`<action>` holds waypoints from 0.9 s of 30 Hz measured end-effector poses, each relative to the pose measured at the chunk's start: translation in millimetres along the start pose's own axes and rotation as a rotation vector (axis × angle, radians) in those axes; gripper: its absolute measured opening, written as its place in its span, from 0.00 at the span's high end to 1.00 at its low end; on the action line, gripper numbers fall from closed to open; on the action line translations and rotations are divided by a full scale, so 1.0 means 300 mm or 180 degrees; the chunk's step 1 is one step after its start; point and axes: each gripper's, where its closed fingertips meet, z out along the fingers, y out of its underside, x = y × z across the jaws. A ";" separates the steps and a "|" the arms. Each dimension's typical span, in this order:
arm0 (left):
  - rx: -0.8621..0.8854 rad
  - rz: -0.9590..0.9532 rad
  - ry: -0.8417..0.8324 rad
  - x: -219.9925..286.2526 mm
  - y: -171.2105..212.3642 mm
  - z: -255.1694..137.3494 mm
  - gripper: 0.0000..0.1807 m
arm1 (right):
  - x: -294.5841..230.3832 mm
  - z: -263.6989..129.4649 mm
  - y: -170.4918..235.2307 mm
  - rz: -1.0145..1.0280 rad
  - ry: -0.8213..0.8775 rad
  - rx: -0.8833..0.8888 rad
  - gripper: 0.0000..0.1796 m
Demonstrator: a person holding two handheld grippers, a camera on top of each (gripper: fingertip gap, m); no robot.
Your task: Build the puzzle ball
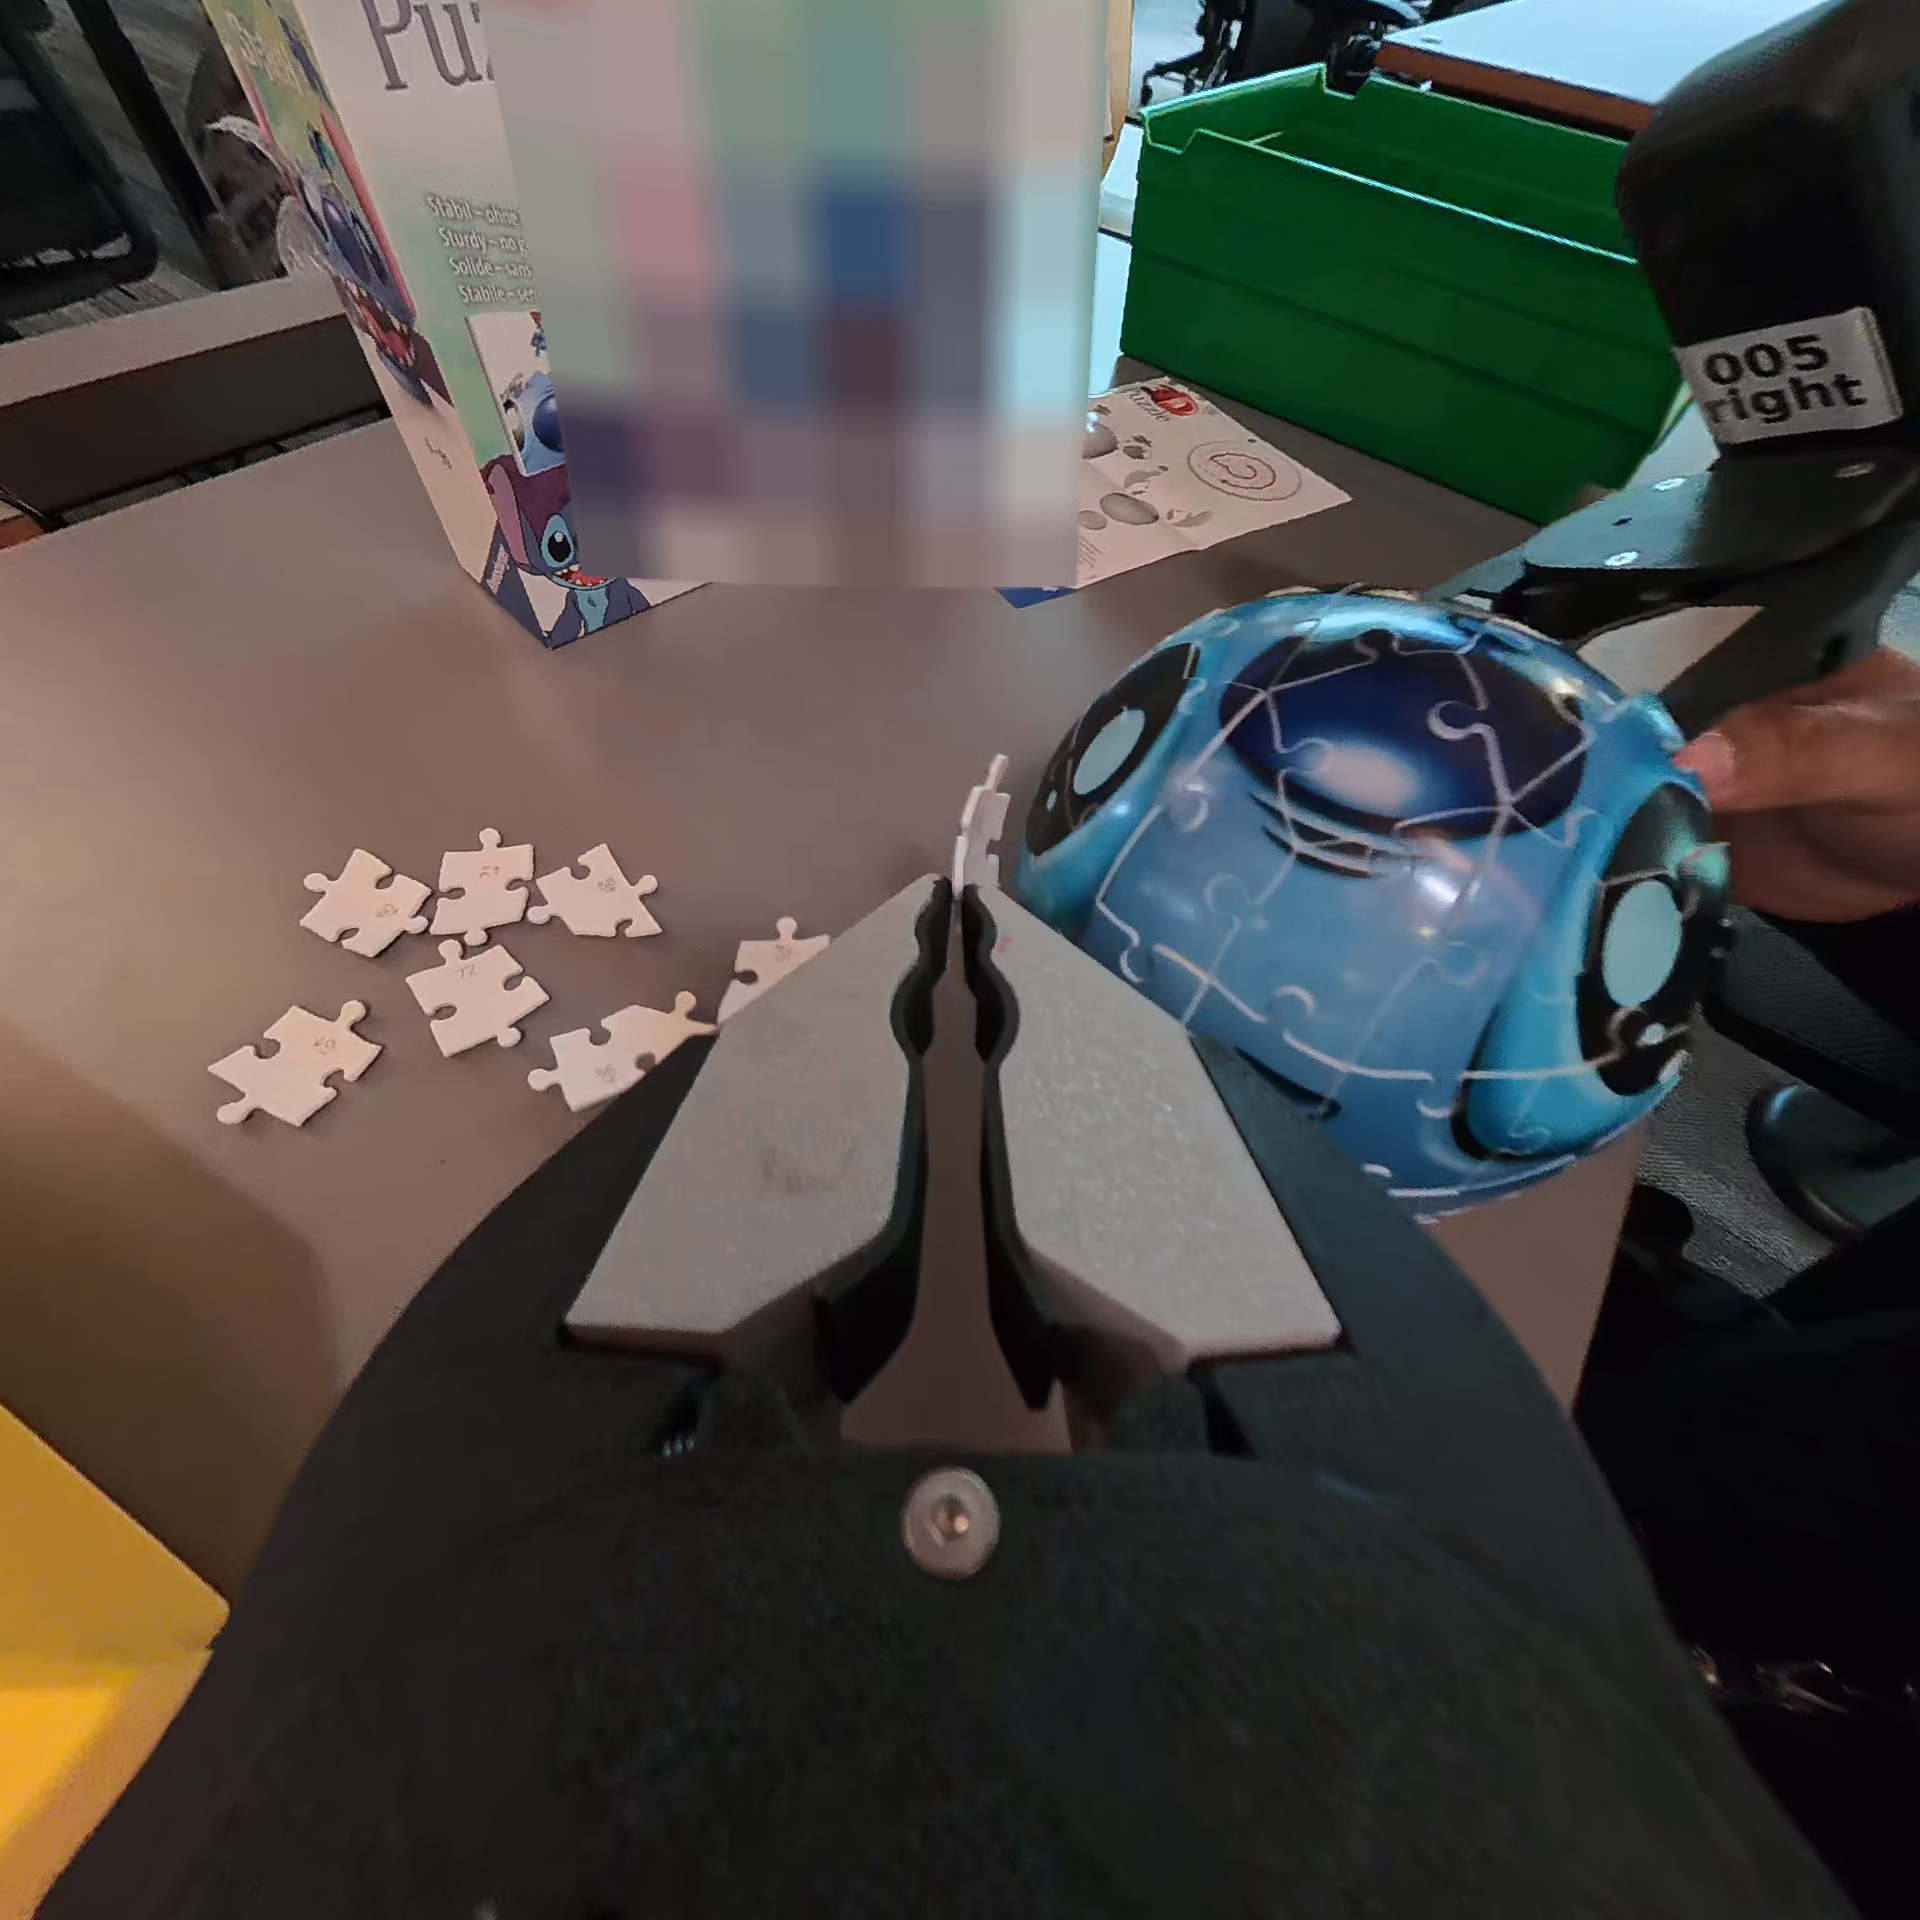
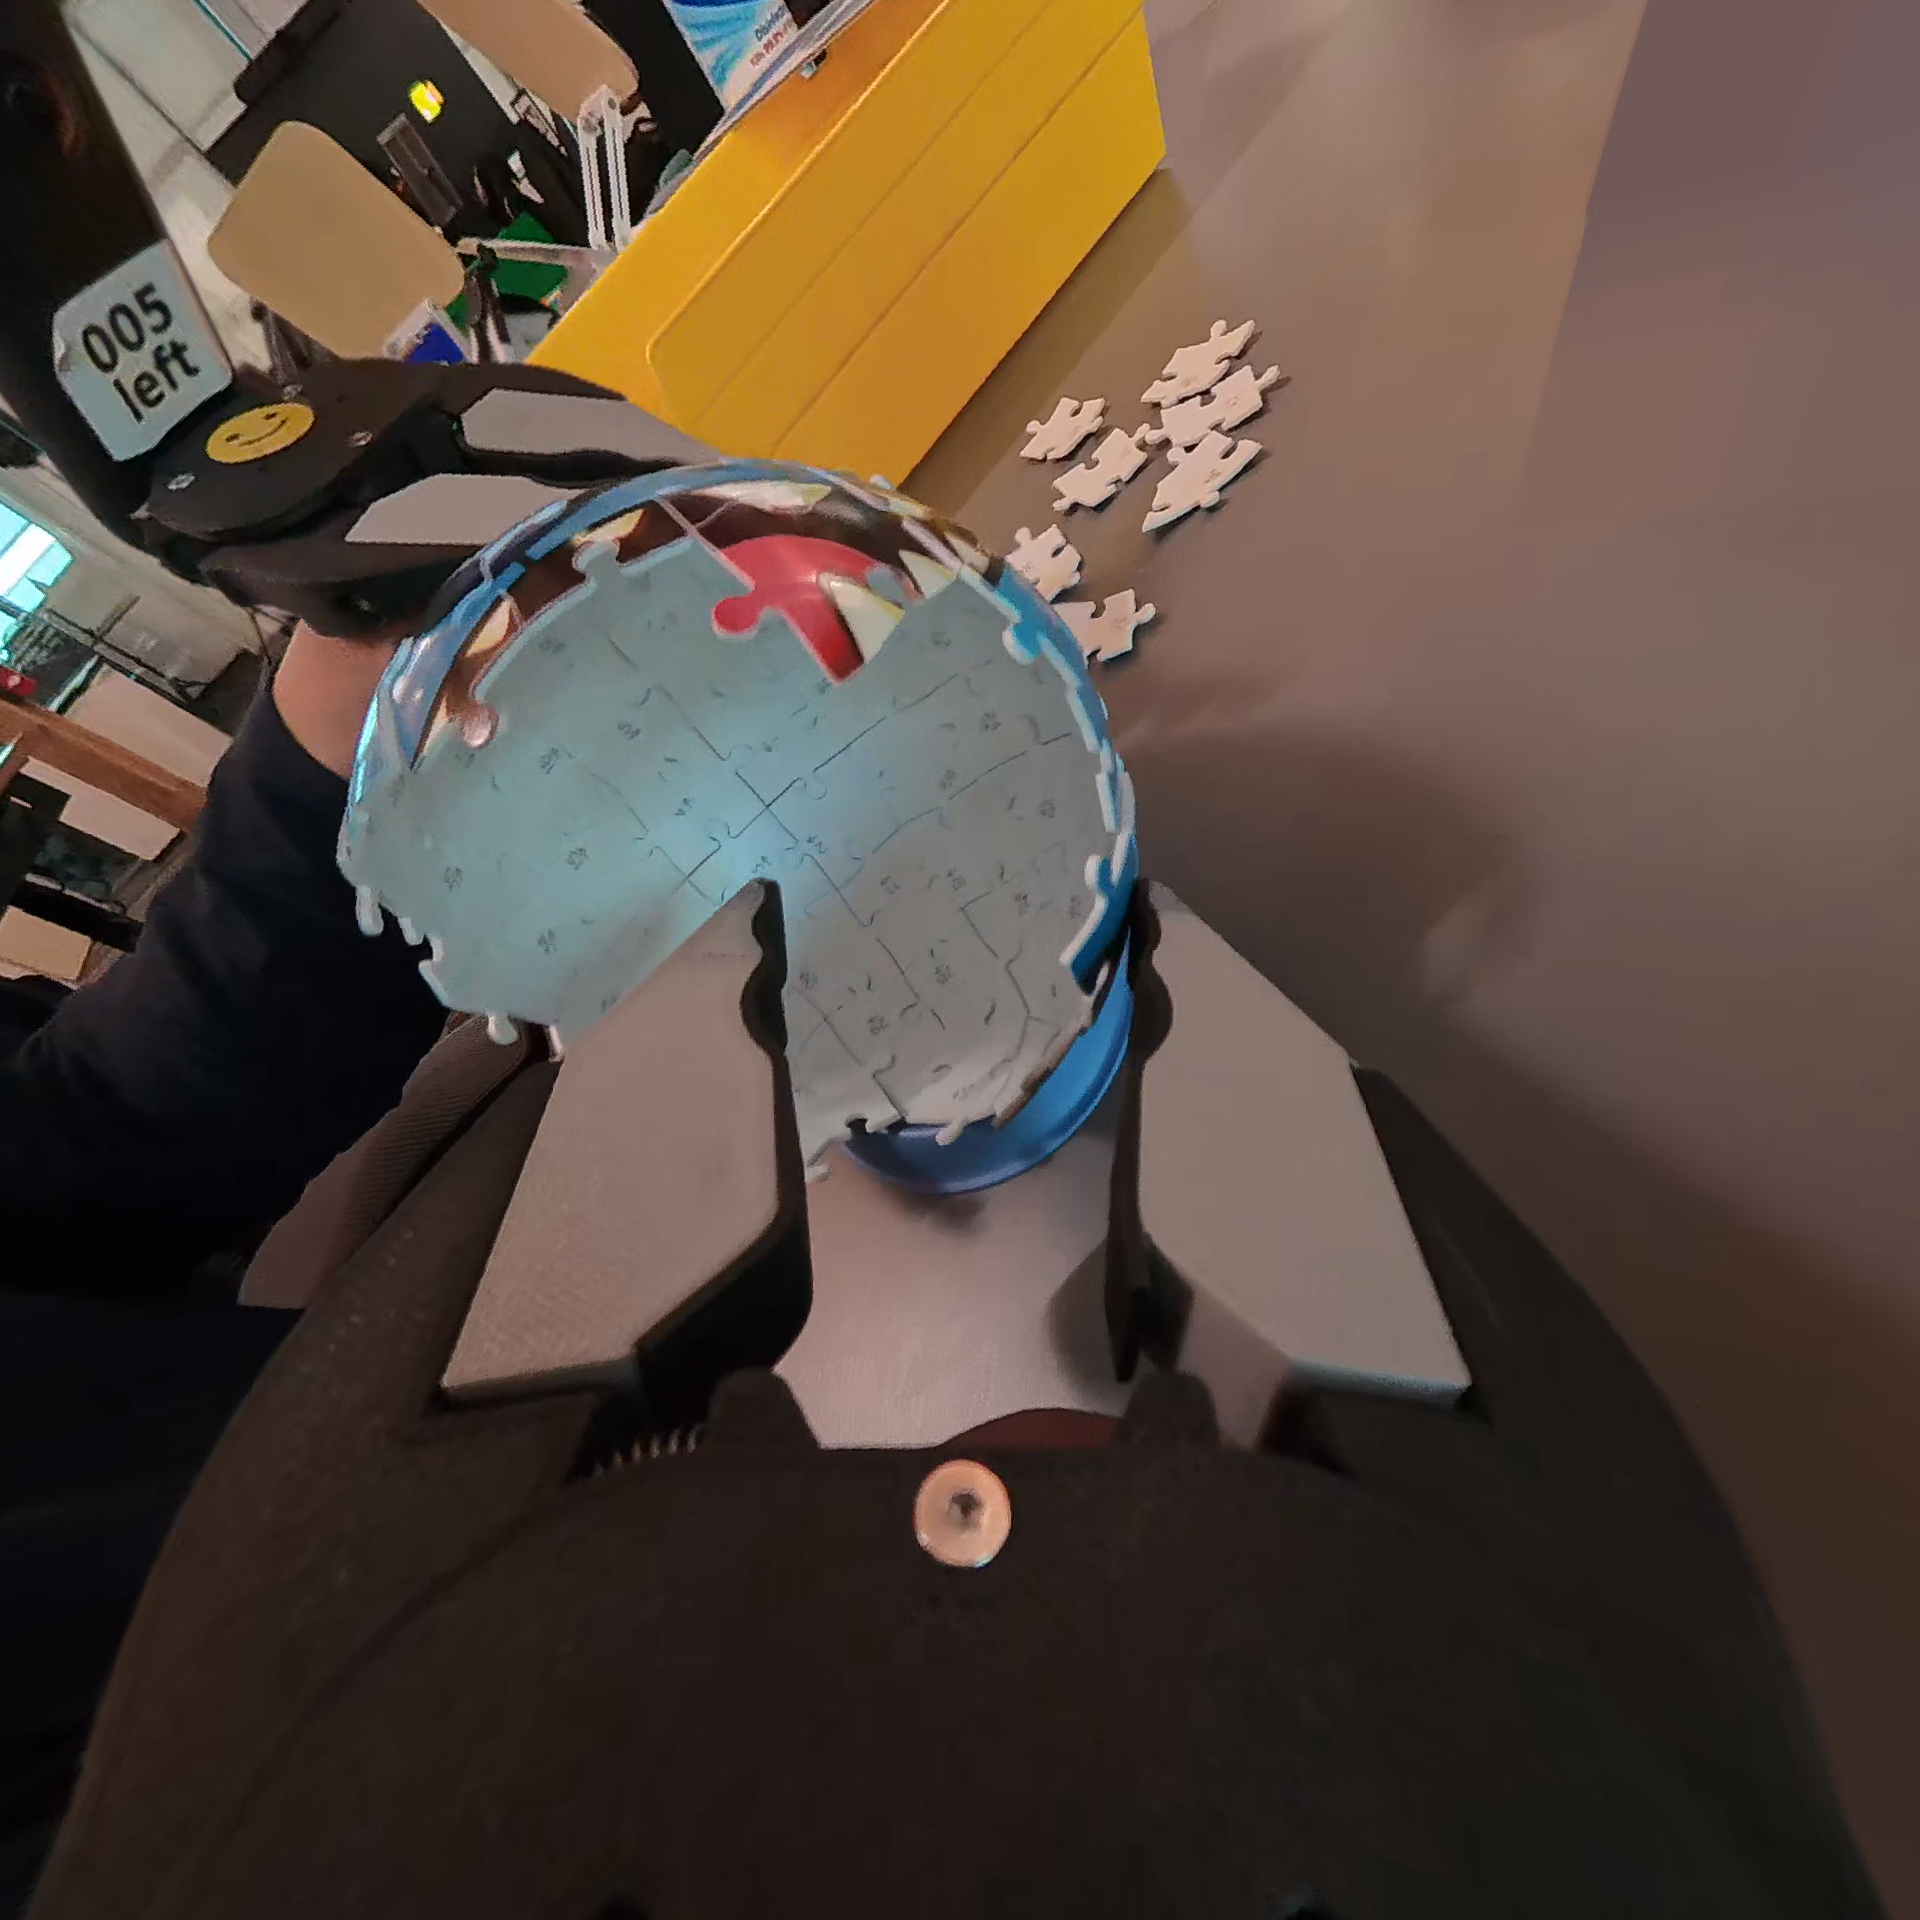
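The left tool [image 1: 958, 902] pinches a thin white puzzle piece [image 1: 980, 826]; the right tool [image 2: 951, 914], part-open, clamps the hollow, fragile ball shell [image 2: 727, 831] at its rim

blue puzzle ball [image 1: 1351, 894], white loose pieces [image 1: 478, 971]

You are holding the half-built blue puzzle ball [image 1: 1351, 894] hollow side toward you; one white piece [image 1: 980, 826] is touching its rim, and seven loose pieces [image 1: 473, 992] are lying face-down nearby.
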 end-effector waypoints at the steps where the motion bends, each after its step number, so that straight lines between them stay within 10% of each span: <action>1: 0.0006 -0.0008 0.0004 0.005 0.002 -0.004 1.00 | 0.001 0.004 -0.005 -0.0005 -0.0001 -0.0001 0.64; 27: 0.0363 -0.0407 -0.0291 0.011 0.054 -0.168 1.00 | -0.004 0.030 -0.075 -0.0442 -0.0130 -0.0247 0.65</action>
